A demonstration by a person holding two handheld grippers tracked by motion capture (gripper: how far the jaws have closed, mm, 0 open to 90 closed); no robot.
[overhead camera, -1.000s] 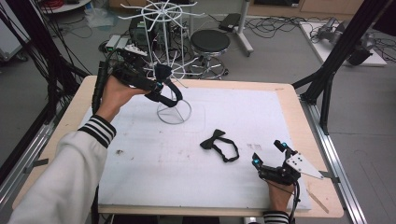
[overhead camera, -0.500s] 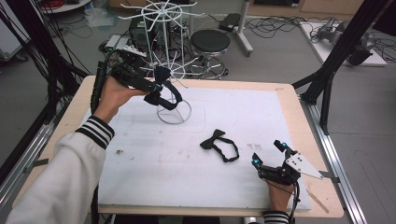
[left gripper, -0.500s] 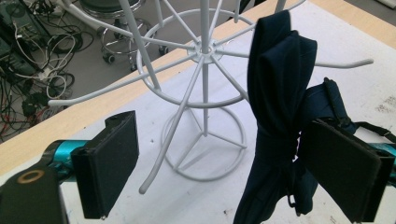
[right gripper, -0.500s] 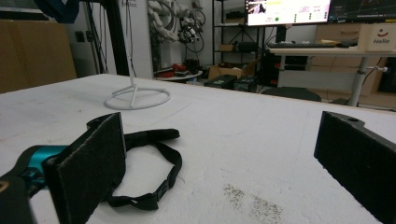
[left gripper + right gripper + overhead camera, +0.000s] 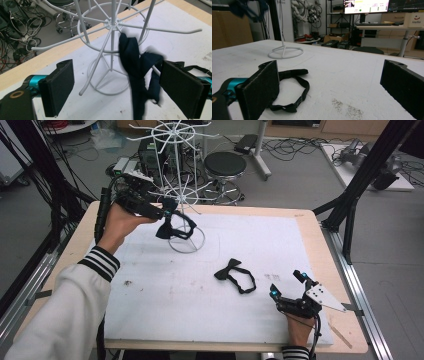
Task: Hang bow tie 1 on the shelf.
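Your left gripper is raised over the back left of the surface, right up against the white wire rack. In the left gripper view its jaws stand wide apart and grip nothing. A dark bow tie hangs between them on one of the rack's wire arms, its folded cloth draped just beside the far-side jaw; whether it touches that pad, you cannot tell from here. The rack's round base sits on the white surface below and behind the tie.

Your right gripper rests low at the front right of the surface, with your hand at the edge. Its jaws are also spread wide and hold nothing. A second bow tie lies flat on the surface with its strap looped out, near the gripper but apart from it.

The high view gives you both grippers and both ties at once. The left gripper view shows how the hanging tie drapes over the wire. The right gripper view looks low across the surface: the strap of the lying tie runs beside the near jaw, and the rack's base stands well beyond.
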